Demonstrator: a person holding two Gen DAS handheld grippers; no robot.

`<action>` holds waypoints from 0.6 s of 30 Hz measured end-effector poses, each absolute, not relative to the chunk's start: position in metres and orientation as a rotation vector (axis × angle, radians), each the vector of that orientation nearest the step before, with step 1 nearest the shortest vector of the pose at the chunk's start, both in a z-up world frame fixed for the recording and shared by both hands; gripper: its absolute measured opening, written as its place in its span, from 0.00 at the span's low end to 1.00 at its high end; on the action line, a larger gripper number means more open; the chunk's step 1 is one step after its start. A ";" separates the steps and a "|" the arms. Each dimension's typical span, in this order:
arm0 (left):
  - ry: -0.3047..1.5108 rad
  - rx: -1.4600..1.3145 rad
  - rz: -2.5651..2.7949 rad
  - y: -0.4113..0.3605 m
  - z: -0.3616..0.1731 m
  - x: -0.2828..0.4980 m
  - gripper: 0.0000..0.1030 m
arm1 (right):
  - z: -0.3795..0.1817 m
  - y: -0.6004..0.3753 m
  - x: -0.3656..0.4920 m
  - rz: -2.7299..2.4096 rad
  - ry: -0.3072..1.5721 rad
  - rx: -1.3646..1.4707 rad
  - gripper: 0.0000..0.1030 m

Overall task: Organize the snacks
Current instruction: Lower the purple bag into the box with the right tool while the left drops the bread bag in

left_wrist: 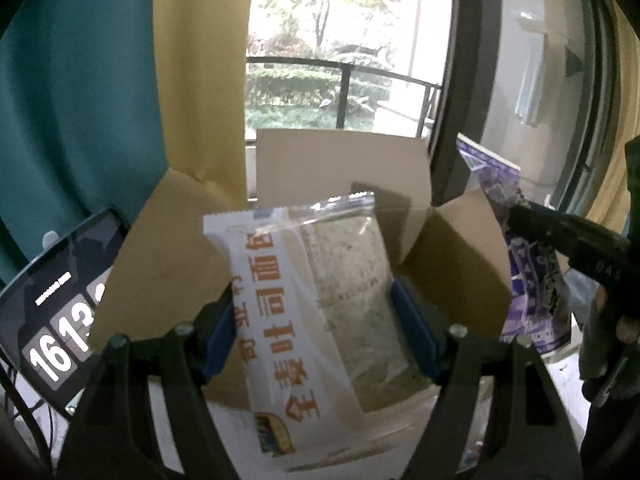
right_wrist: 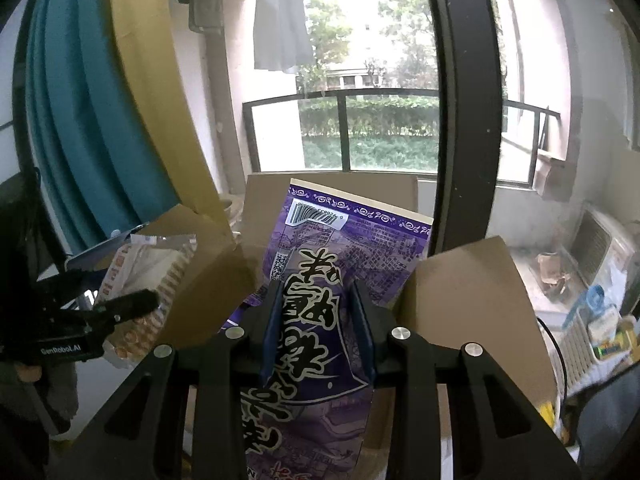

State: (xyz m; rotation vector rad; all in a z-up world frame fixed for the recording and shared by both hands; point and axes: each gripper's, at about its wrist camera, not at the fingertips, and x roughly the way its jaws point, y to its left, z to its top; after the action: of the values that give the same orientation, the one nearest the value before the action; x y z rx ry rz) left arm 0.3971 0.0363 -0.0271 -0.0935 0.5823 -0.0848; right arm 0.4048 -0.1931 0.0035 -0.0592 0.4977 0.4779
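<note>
The left hand-held gripper [left_wrist: 314,334] clamps a bread packet [left_wrist: 316,304] at 12 o'clock above the open cardboard box [left_wrist: 344,160]; the right hand-held gripper [right_wrist: 318,336] pinches a purple snack bag [right_wrist: 320,300]. Both could snag the raised flaps or collide.

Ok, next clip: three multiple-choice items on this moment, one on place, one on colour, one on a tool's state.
1. Where does the phone stand?
A. left of the cardboard box
B. inside it
C. on top of it

2. What colour is the snack bag in the right tool?
A. red
B. purple
C. green

3. The left tool is:
A. empty
B. out of view
C. clamped on a bread packet

Answers: 1 A, its clock screen shows beside the left flap. 2 B, purple print with black lettering. 3 C, both blue pads press its sides.
</note>
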 end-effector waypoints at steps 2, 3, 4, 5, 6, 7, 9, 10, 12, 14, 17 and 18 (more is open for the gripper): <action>0.593 -0.106 -0.081 0.040 -0.031 0.406 0.74 | 0.002 -0.190 0.413 0.476 0.505 -0.067 0.34; 0.602 -0.116 -0.085 0.042 -0.033 0.409 0.74 | 0.000 -0.189 0.416 0.475 0.509 -0.072 0.34; 0.604 -0.124 -0.085 0.044 -0.034 0.411 0.75 | 0.000 -0.186 0.418 0.474 0.512 -0.075 0.34; 0.599 -0.128 -0.082 0.042 -0.033 0.412 0.77 | -0.002 -0.184 0.422 0.472 0.516 -0.078 0.35; 0.595 -0.130 -0.079 0.043 -0.033 0.413 0.84 | -0.004 -0.183 0.426 0.465 0.521 -0.082 0.35; 0.591 -0.133 -0.079 0.045 -0.032 0.414 0.89 | -0.005 -0.181 0.429 0.453 0.525 -0.086 0.39; 0.587 -0.141 -0.077 0.047 -0.032 0.414 0.90 | -0.007 -0.183 0.435 0.435 0.528 -0.086 0.43; 0.585 -0.145 -0.073 0.049 -0.032 0.415 0.90 | -0.006 -0.178 0.439 0.431 0.530 -0.090 0.49; 0.579 -0.149 -0.072 0.049 -0.030 0.409 0.90 | -0.006 -0.180 0.442 0.426 0.540 -0.084 0.61; 0.574 -0.148 -0.068 0.048 -0.029 0.405 0.90 | -0.004 -0.184 0.441 0.425 0.540 -0.068 0.62; 0.568 -0.146 -0.072 0.048 -0.027 0.395 0.90 | -0.002 -0.185 0.435 0.419 0.543 -0.072 0.62; 0.566 -0.143 -0.071 0.046 -0.028 0.391 0.90 | -0.001 -0.187 0.429 0.421 0.543 -0.072 0.62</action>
State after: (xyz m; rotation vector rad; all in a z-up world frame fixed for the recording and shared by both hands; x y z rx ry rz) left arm 0.3910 0.0464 -0.0278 -0.1428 0.5661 -0.0714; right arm 0.4285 -0.1867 -0.0007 -0.0720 0.5434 0.4208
